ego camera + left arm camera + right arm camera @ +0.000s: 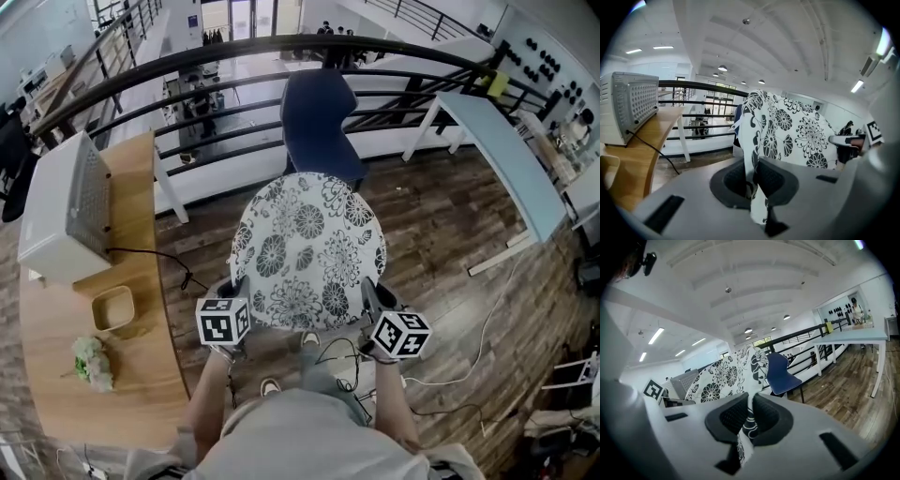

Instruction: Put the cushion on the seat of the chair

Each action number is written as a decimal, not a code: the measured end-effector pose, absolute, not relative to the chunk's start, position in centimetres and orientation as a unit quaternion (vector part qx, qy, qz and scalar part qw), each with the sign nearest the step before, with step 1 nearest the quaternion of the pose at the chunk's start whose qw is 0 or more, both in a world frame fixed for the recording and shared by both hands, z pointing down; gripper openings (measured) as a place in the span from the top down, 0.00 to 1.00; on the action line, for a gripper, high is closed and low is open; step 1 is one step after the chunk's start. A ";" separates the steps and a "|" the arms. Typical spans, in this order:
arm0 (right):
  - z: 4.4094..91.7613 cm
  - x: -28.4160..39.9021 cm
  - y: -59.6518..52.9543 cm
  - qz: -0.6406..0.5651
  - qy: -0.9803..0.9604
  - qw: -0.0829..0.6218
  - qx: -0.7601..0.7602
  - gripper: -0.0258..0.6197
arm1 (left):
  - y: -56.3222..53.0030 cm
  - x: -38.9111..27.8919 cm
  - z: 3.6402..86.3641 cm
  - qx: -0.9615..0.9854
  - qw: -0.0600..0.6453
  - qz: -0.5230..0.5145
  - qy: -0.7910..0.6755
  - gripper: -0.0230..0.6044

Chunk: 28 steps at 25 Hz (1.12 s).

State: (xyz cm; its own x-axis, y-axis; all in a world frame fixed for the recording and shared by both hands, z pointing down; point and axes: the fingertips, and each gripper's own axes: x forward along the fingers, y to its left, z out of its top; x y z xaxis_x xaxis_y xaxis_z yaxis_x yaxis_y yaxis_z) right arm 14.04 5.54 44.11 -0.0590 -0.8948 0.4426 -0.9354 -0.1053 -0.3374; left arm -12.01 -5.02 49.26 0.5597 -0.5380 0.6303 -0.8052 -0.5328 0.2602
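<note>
A round white cushion (pixel 307 249) with black flower print hangs flat in front of me, held at its near corners. My left gripper (pixel 232 298) is shut on its left edge; the cloth (pixel 761 140) runs up from between the pads (pixel 772 178). On the cushion's right edge my right gripper (pixel 372 302) is shut, and the fabric (pixel 740 369) is pinched between its jaws. The dark blue chair (pixel 319 122) stands just beyond the cushion by the railing; its seat is mostly hidden behind the cushion. In the right gripper view the chair (pixel 783 373) shows to the right of the cloth.
A wooden counter (pixel 94 366) runs along the left with a white grilled box (pixel 66 211), a small tray (pixel 112 307) and a flower bunch (pixel 92 361). A black railing (pixel 234 89) curves behind the chair. A pale long table (pixel 502 155) stands at the right. Cables lie on the wood floor (pixel 450 281).
</note>
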 end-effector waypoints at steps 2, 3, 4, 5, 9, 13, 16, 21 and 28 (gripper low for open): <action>43.8 15.1 4.9 0.288 -0.673 0.037 0.680 0.93 | -5.2 -11.1 49.1 0.837 0.274 0.246 -0.404 0.93; 43.8 15.5 4.5 0.287 -0.675 0.039 0.678 0.93 | -5.4 -10.8 49.1 0.837 0.274 0.245 -0.406 0.93; 43.9 15.9 4.1 0.286 -0.677 0.040 0.677 0.93 | -5.7 -10.5 49.2 0.837 0.274 0.243 -0.408 0.93; 44.1 16.3 3.6 0.286 -0.679 0.042 0.675 0.93 | -6.0 -10.1 49.4 0.836 0.274 0.241 -0.410 0.93; 44.7 17.2 2.1 0.287 -0.684 0.041 0.670 0.93 | -6.7 -9.5 49.8 0.835 0.271 0.237 -0.416 0.93; 44.6 17.3 0.8 0.283 -0.687 0.034 0.669 0.93 | -7.5 -9.5 49.6 0.836 0.266 0.235 -0.419 0.93; 44.8 17.7 0.1 0.283 -0.687 0.030 0.669 0.93 | -8.2 -9.3 49.7 0.837 0.263 0.235 -0.418 0.93; 44.8 18.0 -1.2 0.278 -0.690 0.022 0.668 0.93 | -9.5 -9.3 49.6 0.838 0.262 0.225 -0.423 0.93; 44.1 18.5 -2.9 0.263 -0.696 0.017 0.667 0.93 | -11.4 -8.9 49.1 0.842 0.252 0.214 -0.426 0.93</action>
State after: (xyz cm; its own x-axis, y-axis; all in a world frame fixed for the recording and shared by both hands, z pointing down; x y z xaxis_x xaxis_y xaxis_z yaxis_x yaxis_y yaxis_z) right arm 18.53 -2.87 44.12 -0.1084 -0.9207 0.3749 -0.9386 -0.0295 -0.3437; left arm -8.88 -11.43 49.11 0.5454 -0.6092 0.5757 -0.8252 -0.5106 0.2414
